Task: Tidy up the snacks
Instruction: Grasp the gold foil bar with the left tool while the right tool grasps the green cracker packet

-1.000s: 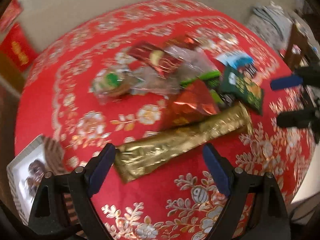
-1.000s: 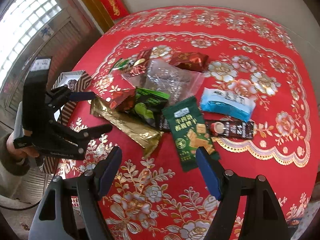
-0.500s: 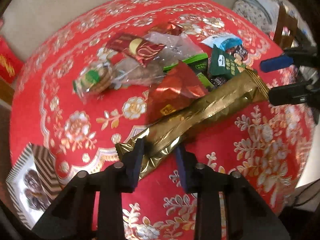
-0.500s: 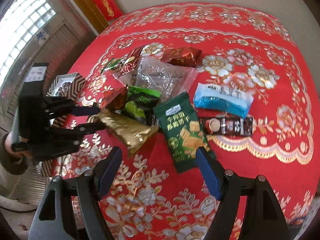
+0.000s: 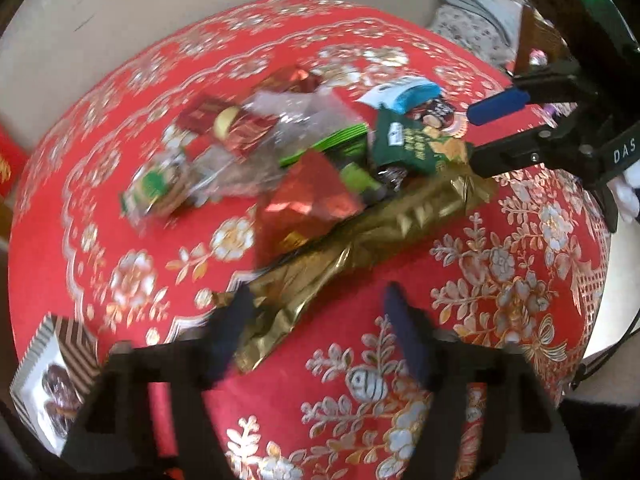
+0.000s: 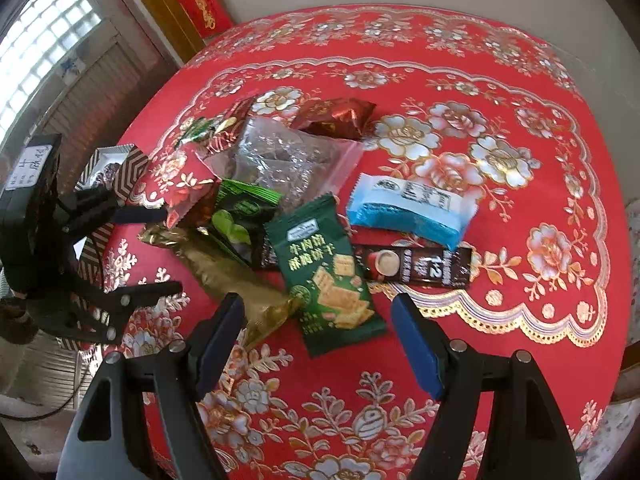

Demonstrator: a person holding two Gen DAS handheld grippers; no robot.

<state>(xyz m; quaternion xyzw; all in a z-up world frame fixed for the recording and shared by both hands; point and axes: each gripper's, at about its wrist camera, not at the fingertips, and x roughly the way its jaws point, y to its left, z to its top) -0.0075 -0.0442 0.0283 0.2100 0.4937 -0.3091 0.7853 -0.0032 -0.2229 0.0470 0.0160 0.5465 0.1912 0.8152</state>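
A long gold foil packet lies on the red tablecloth, its near end by my left gripper's left finger. The left jaws stand open and hold nothing. The gold packet also shows in the right wrist view, with the left gripper open around its far end. My right gripper is open and empty over the dark green cracker packet. A pile of snacks lies behind: red foil pouch, clear bag, blue-white packet, dark coffee stick, light green packet.
A striped box of chocolates sits at the table's near left edge; it also shows in the right wrist view. The round table has bare red cloth at the right and front. A wall and window lie beyond.
My left gripper was shut on the gold packet half a second ago and has opened, letting it go. The packet's end has shifted slightly. The right gripper has barely moved.
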